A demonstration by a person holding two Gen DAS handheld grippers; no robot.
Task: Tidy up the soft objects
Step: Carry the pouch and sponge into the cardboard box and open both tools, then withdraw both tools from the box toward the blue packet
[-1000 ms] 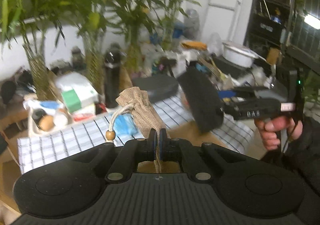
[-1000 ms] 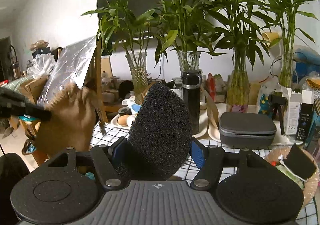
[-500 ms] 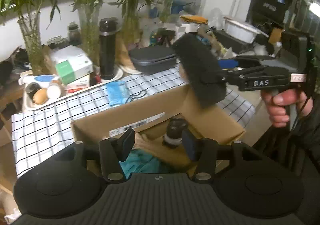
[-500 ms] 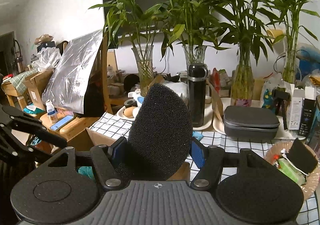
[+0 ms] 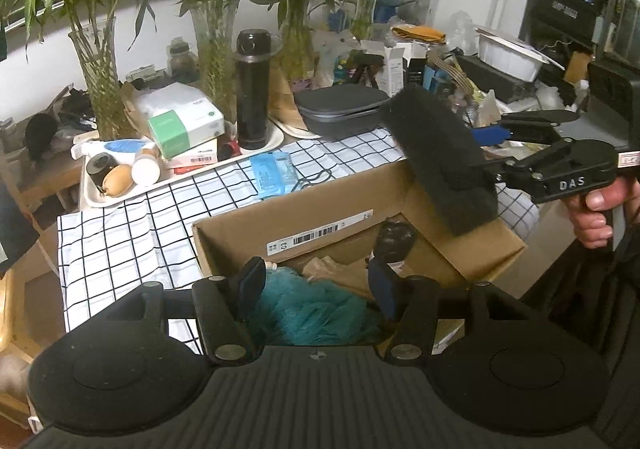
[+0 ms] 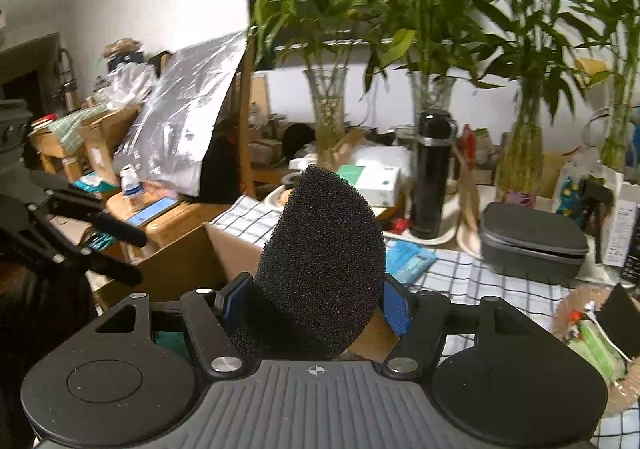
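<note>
My left gripper hangs over an open cardboard box, jaws opening with nothing between them. Inside the box lie a teal mesh puff, a beige cloth pouch and a dark rounded object. My right gripper is shut on a black foam sponge. In the left wrist view the sponge is held by the right gripper above the box's right rim. The left gripper shows at the left edge of the right wrist view, beside the box.
The box sits on a checked cloth. Behind it stand a black flask, a grey zip case, a blue packet, a white tray of small items and glass vases of bamboo. A woven basket is on the right.
My left gripper was shut on the beige pouch; it has opened, let the pouch go, and tipped down over the box. The right gripper still holds the sponge.
</note>
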